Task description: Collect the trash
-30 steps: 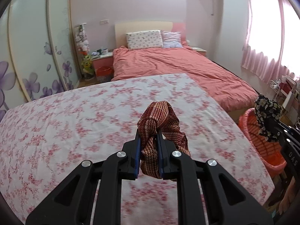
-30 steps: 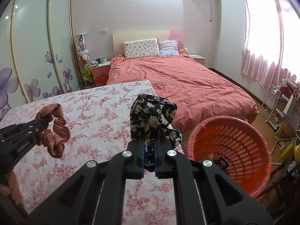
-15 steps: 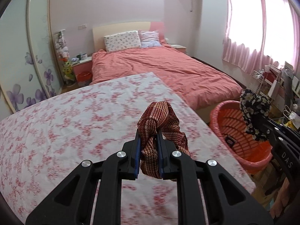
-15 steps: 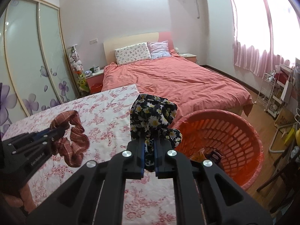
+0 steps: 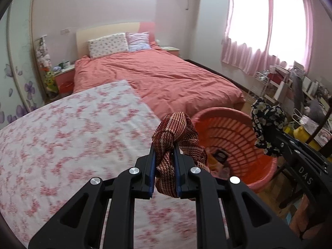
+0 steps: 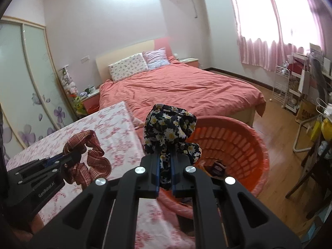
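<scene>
1. Both grippers have swung right since a second ago, from over the floral tablecloth [image 5: 68, 137] toward the orange laundry basket [image 5: 232, 124], which now fills more of each view.
2. The left gripper [image 5: 164, 159] is clamped on a red-brown striped scrunchie [image 5: 176, 130], held above the table's right edge, just beside the basket rim.
3. The right gripper [image 6: 165, 167] pinches a black daisy-print scrunchie [image 6: 169, 124] tightly, held over the near rim of the basket.
4. A few scraps [image 6: 216, 167] lie on the basket floor.
5. The pink bed [image 6: 176, 89] stands behind.
</scene>
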Demonstrator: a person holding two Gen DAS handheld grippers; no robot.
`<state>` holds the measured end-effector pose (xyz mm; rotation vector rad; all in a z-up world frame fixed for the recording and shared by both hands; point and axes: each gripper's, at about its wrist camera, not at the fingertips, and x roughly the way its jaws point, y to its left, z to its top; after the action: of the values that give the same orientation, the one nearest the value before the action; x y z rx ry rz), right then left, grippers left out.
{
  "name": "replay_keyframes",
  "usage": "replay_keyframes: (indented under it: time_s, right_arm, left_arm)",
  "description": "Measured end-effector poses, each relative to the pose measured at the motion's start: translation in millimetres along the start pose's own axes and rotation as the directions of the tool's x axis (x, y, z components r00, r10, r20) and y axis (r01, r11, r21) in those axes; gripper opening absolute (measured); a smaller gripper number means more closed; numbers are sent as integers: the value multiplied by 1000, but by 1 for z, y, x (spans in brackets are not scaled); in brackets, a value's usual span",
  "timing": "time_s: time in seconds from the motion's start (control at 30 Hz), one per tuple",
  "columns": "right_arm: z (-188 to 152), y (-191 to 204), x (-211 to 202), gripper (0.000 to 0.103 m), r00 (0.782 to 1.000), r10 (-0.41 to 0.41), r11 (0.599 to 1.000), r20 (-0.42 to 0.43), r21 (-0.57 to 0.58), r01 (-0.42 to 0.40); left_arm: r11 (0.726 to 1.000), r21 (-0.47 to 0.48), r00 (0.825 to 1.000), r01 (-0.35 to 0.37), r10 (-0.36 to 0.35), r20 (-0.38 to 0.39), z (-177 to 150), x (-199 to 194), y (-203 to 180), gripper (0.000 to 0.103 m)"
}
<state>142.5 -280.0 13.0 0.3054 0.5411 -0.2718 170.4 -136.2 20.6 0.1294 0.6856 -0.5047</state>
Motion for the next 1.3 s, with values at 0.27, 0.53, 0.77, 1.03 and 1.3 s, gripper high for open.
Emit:
replay_keyframes:
  time_s: [0.27,0.53,0.77,1.03,1.3]
  right_arm:
    - [0,-40,-1,9,999,-37,998,11,47,37]
    - [1,-76,7,10,999,-54,994,10,97,52]
    - [6,-95,24,22,999,-31,990,-7,136,32]
    - [4,-103,35,39,999,-37,985,-29,168,41]
    - [0,-89,3,60,998,-54,989,7,136,53]
  left_arm:
    - [996,49,997,79,-79,-9,8,20,-46,15]
    - [990,81,993,117,-115,-34,11,43,-76,15]
    - [989,67,989,132,-127,-76,11,65,-88,19]
    - [993,37,988,114,-109,-108,6,72,-83,37]
    - [998,25,997,55,-53,-57,0,38,-55,49]
